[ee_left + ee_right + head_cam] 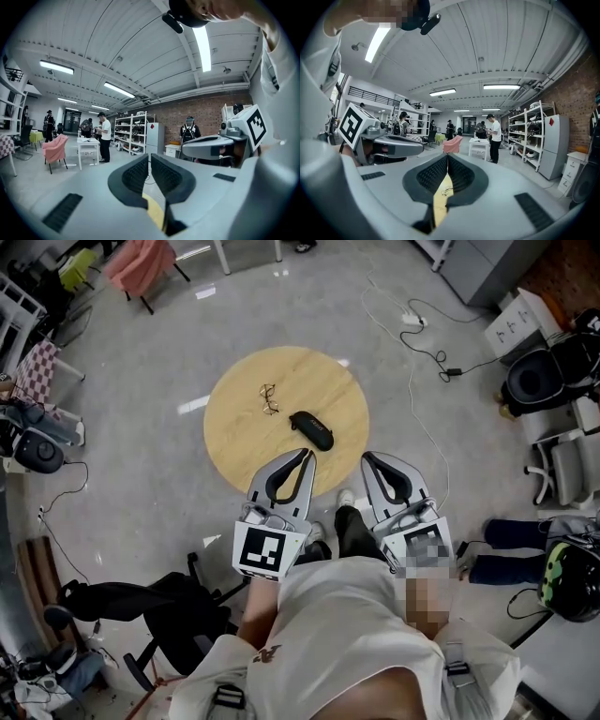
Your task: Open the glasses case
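A round wooden table (pixel 239 432) stands on the grey floor. Over its near edge the left gripper (pixel 305 457) and the right gripper (pixel 367 459) hover side by side, each with its jaws pressed together on nothing. The black glasses case (pixel 312 430) lies closed on the table, towards that near edge. A pair of glasses (pixel 269 399) lies nearer the table's centre.

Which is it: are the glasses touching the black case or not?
Apart. The head view shows a strip of bare wooden table between the glasses and the black case.
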